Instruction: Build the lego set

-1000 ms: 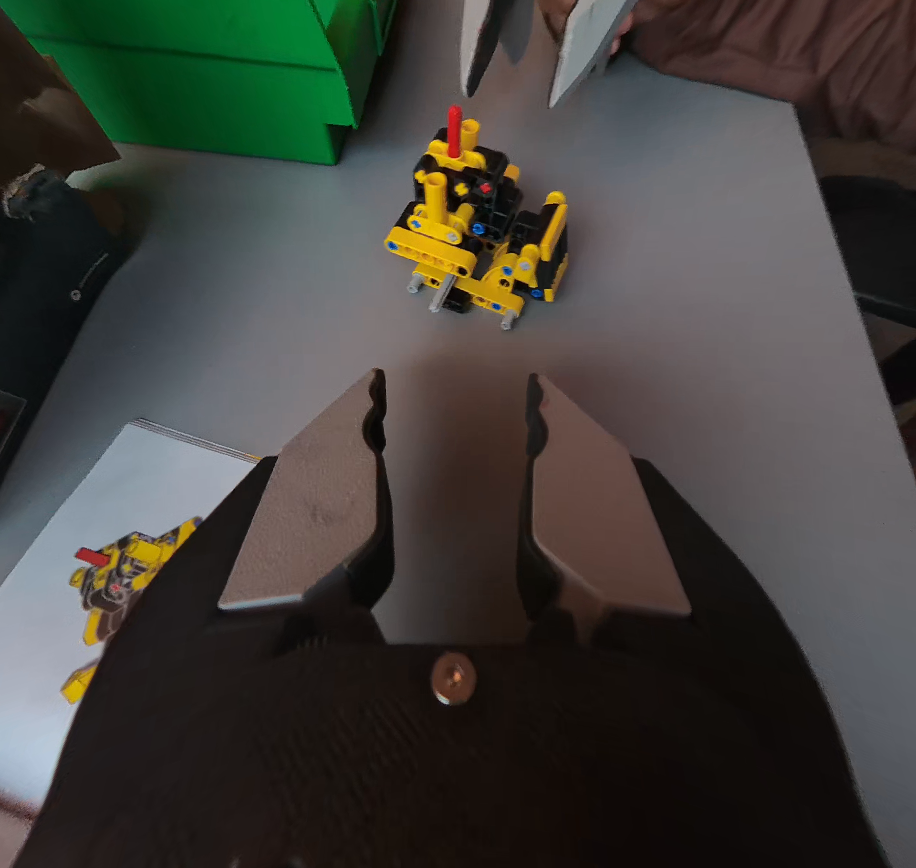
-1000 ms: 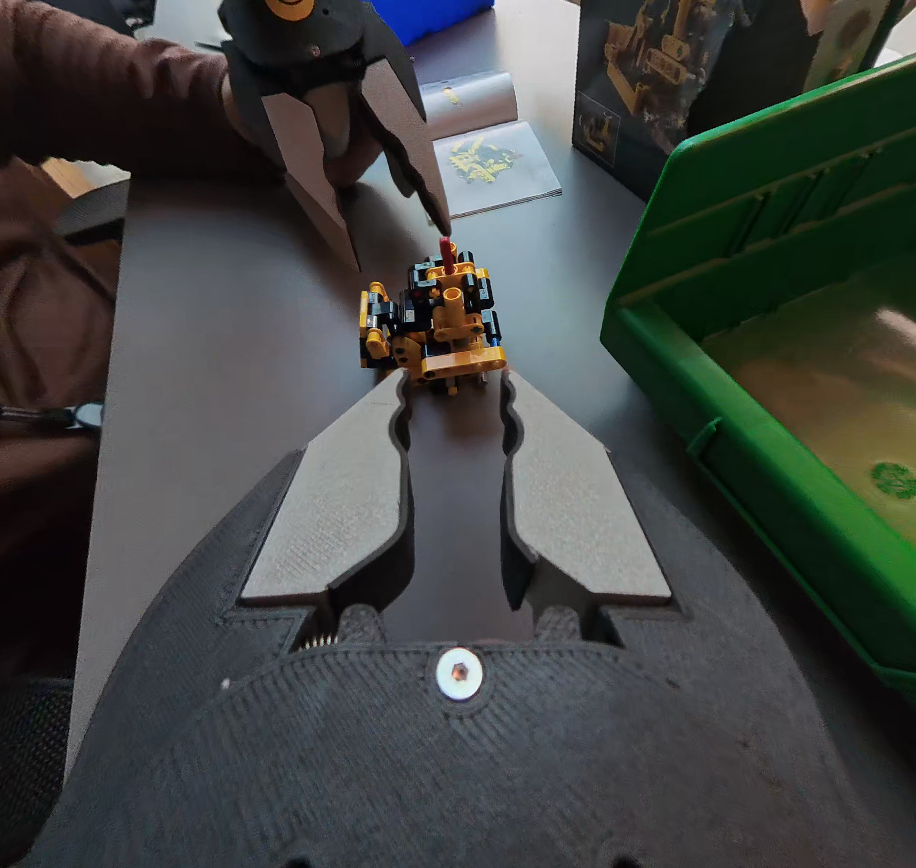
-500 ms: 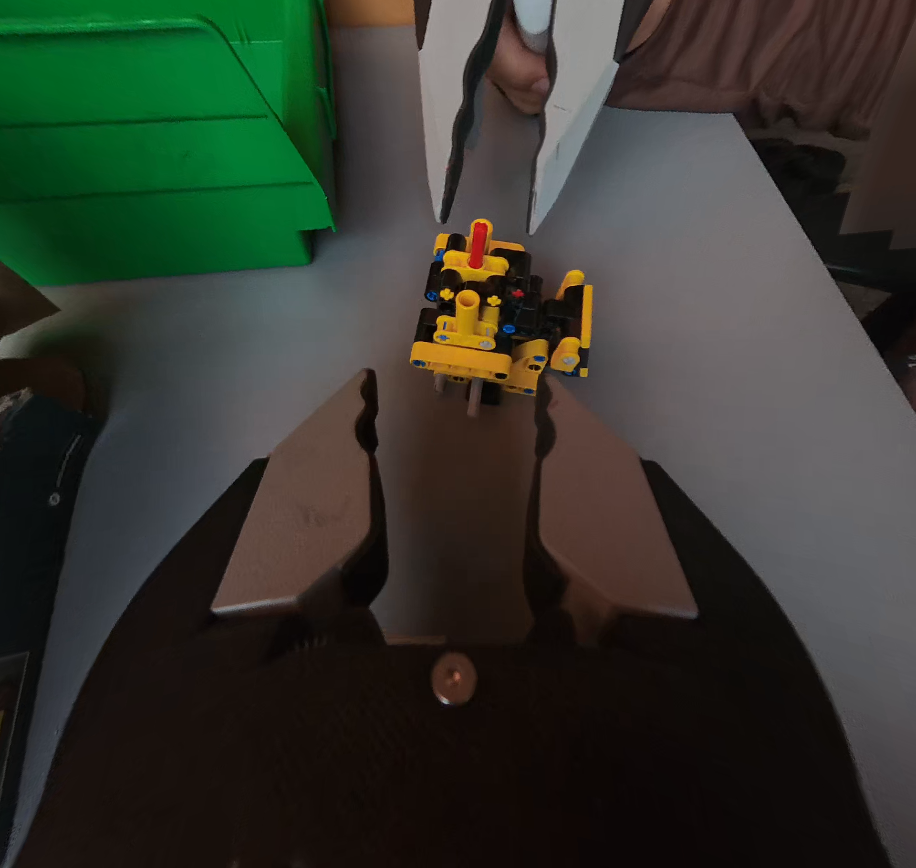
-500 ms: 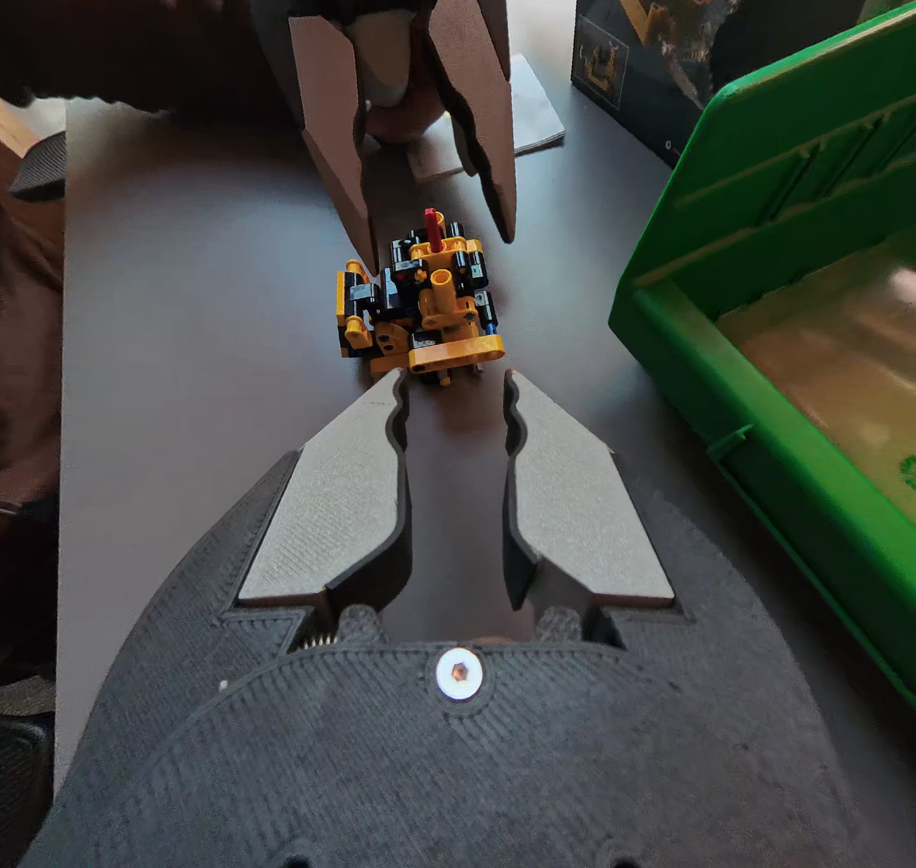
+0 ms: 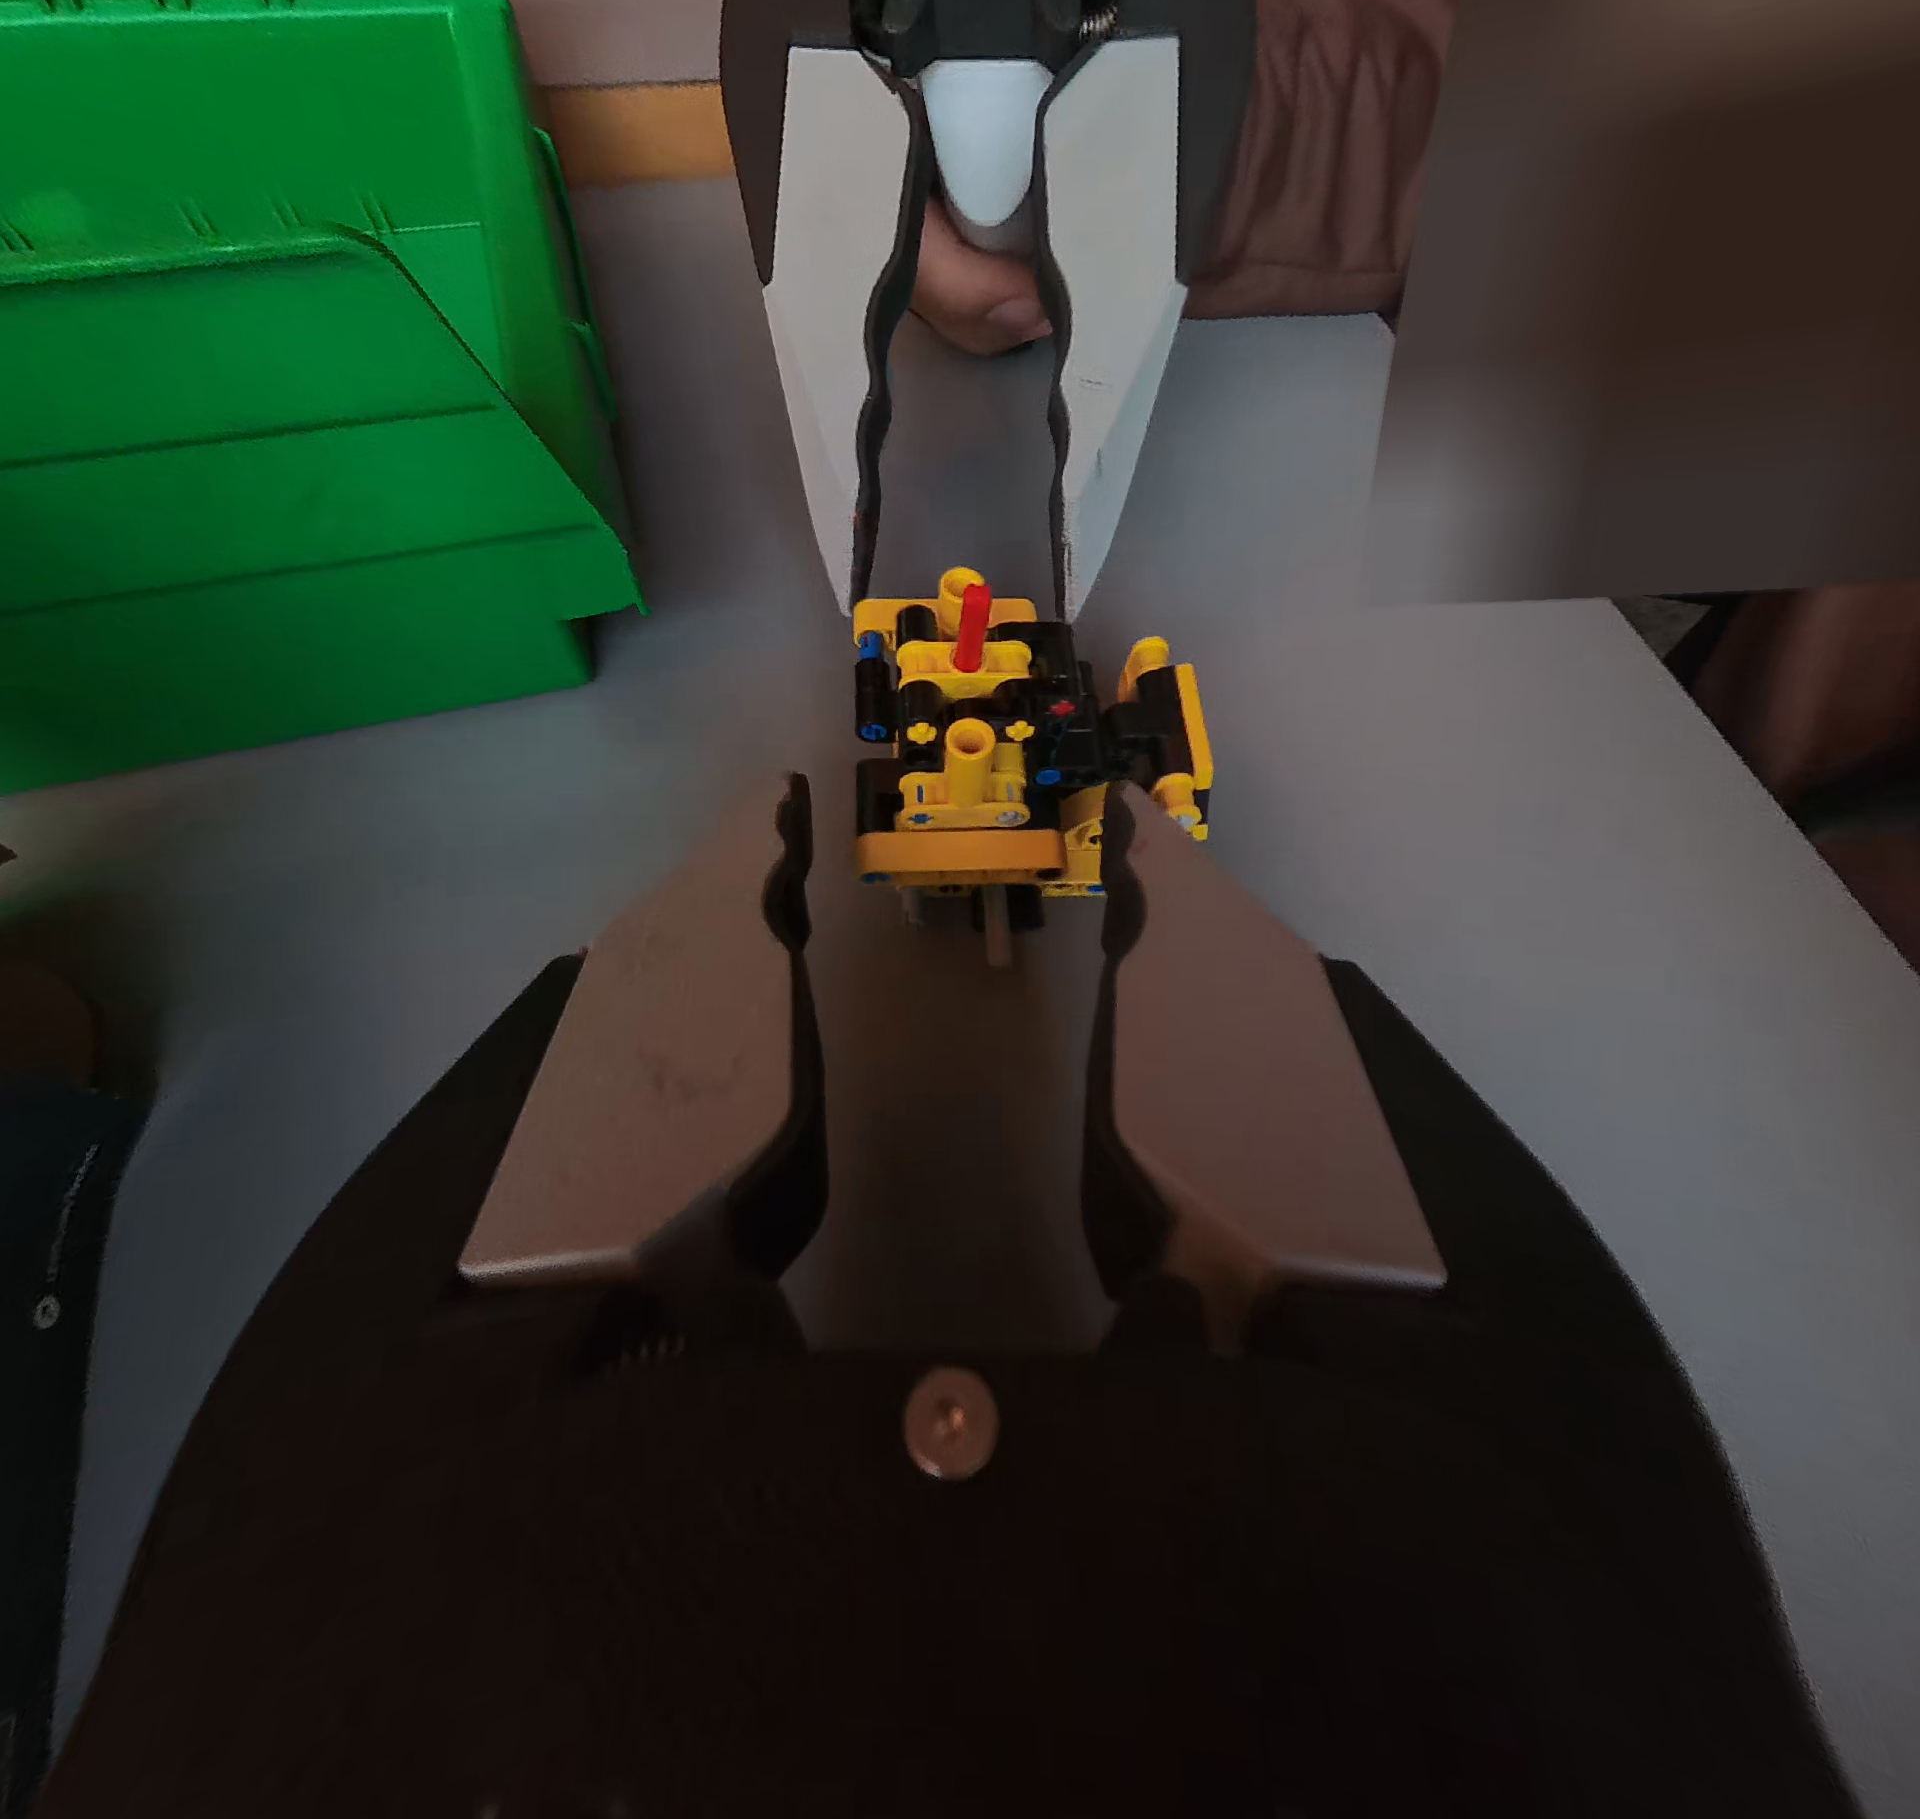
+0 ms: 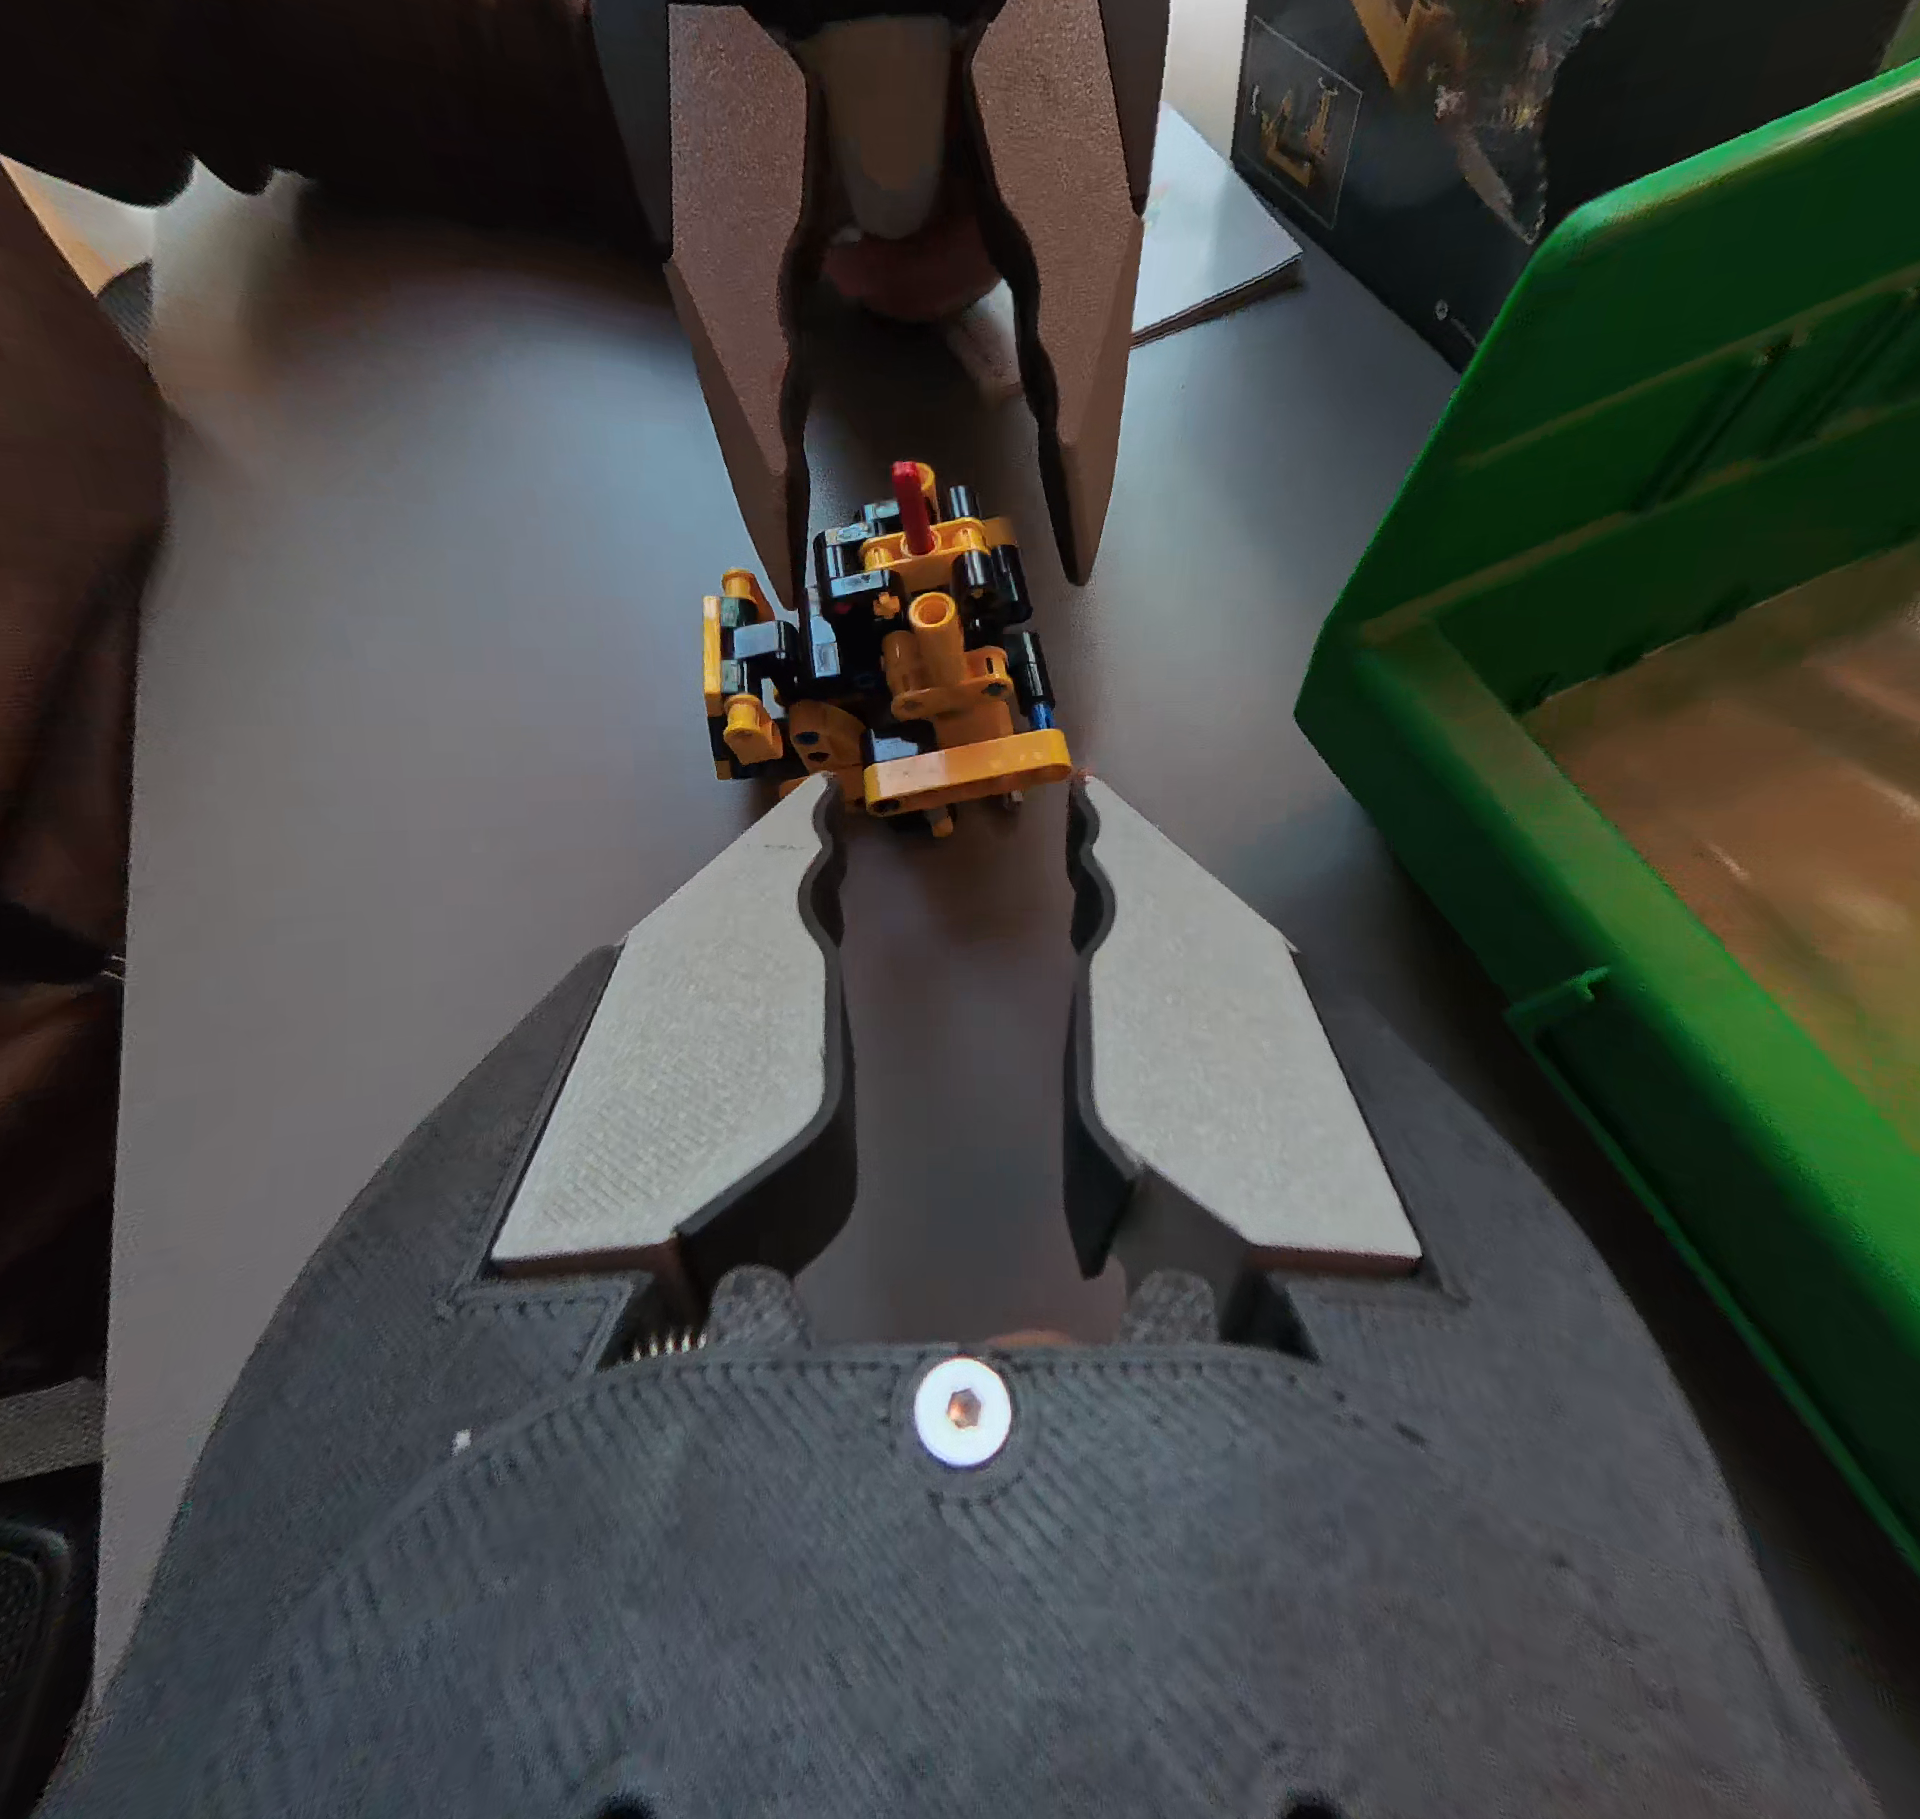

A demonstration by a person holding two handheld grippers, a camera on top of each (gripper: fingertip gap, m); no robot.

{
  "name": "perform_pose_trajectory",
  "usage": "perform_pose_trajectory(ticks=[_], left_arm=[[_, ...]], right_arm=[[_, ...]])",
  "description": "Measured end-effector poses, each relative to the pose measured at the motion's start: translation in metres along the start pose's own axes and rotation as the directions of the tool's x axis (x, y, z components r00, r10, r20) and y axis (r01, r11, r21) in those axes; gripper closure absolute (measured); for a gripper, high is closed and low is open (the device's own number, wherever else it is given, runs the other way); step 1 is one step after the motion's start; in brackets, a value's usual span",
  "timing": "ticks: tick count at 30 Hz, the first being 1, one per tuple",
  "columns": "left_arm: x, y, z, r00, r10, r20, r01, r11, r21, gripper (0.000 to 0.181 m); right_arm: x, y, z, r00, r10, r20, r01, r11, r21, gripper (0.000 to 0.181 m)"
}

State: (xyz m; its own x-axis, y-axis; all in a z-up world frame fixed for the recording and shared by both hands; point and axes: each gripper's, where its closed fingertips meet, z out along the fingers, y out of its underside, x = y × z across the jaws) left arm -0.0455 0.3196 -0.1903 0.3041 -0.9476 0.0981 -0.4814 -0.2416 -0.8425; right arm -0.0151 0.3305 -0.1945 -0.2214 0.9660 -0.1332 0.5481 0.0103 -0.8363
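A small yellow and black lego model (image 5: 977, 741) with a red pin on top stands on the grey table (image 5: 1455, 938). My left gripper (image 5: 961, 803) is open and empty, its tips flanking the model's near end. My right gripper (image 5: 961, 600) faces it from the far side, open and empty, tips at the model's other end. In the right wrist view the model (image 6: 894, 657) sits just past my right gripper (image 6: 951, 793), and the left gripper (image 6: 935, 580) reaches over its far end. I cannot tell whether any finger touches the model.
A green bin (image 5: 260, 367) stands left of the model, on the right in the right wrist view (image 6: 1662, 730). The dark lego box (image 6: 1455, 55) and an instruction booklet (image 6: 1205, 242) lie behind it. A person's brown sleeve (image 5: 1320, 159) is at the table's far edge. Left tips to right tips: about 4 cm.
Both grippers have closed in on the model from opposite sides, both staying open. The left gripper swung away from the booklet and now lines up with the model. The model has not moved.
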Motion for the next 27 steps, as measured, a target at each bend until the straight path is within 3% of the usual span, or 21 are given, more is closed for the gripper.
perform_pose_trajectory(ticks=[7,9,12,20,27], left_arm=[[0.008,0.003,0.009,0.999,0.040,-0.023,-0.041,0.998,-0.046,0.134],[0.010,0.002,0.011,0.999,0.051,-0.019,-0.051,0.998,-0.044,0.134],[0.011,0.002,0.010,0.998,0.044,-0.037,-0.046,0.998,-0.043,0.134],[0.015,0.002,0.014,0.994,0.046,-0.095,-0.051,0.997,-0.057,0.139],[0.014,0.005,0.008,0.998,0.016,-0.065,-0.020,0.998,-0.052,0.130]], right_arm=[[-0.004,-0.002,0.001,0.999,-0.013,0.036,0.013,1.000,0.003,0.159],[-0.004,-0.002,0.001,0.999,-0.013,0.039,0.012,1.000,0.006,0.158],[-0.001,-0.006,-0.002,0.999,0.010,0.040,-0.012,0.999,0.035,0.138],[-0.008,0.001,0.005,0.995,-0.074,0.070,0.076,0.997,-0.026,0.139],[-0.006,0.001,0.003,0.993,-0.113,0.045,0.114,0.993,-0.020,0.143]])
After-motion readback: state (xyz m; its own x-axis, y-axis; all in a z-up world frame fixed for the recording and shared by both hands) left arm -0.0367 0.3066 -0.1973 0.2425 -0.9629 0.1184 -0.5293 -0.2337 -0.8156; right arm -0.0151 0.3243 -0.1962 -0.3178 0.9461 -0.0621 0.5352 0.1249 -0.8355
